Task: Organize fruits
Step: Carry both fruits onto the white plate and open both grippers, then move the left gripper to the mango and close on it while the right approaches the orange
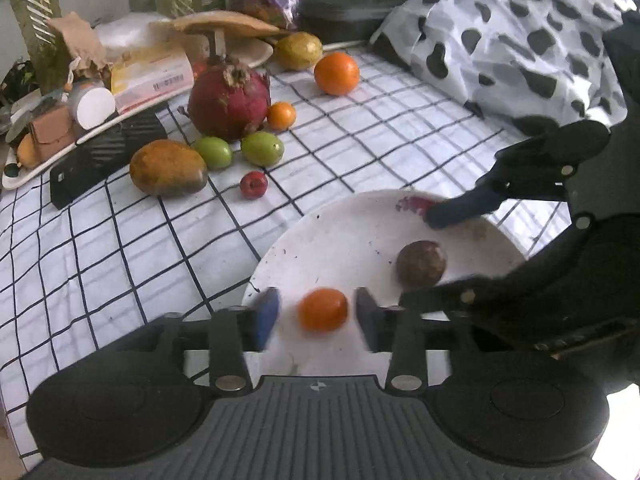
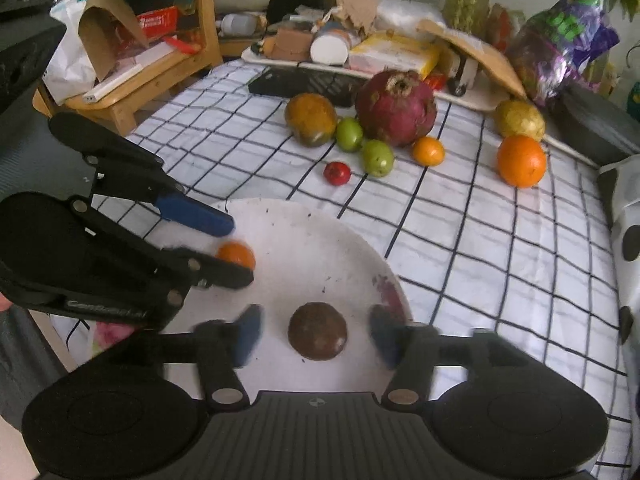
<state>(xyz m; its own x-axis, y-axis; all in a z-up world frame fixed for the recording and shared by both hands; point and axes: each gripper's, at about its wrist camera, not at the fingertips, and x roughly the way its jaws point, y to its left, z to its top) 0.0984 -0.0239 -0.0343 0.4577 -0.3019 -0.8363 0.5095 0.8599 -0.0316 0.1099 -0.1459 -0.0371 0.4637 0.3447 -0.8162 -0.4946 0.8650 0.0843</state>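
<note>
A white plate (image 1: 344,236) (image 2: 312,240) lies on the checked cloth. On it sit a small orange fruit (image 1: 323,309) (image 2: 236,255) and a brown round fruit (image 1: 421,262) (image 2: 317,336). My left gripper (image 1: 316,318) (image 2: 236,246) is open, its blue pads either side of the small orange fruit without touching it. My right gripper (image 2: 316,338) (image 1: 436,256) is open around the brown fruit, pads apart from it. Beyond the plate lie a pomegranate (image 1: 229,102) (image 2: 396,108), a mango (image 1: 168,168), two green fruits (image 1: 262,148), a red berry (image 1: 253,185), a small orange (image 1: 281,116) and a big orange (image 1: 337,73).
A yellow-green fruit (image 1: 298,50) lies at the back beside a cluttered white tray (image 1: 24,176). A black box (image 1: 108,156) stands under the tray. A spotted cloth (image 1: 520,36) fills the right side. A wooden chair (image 2: 160,60) stands left of the table.
</note>
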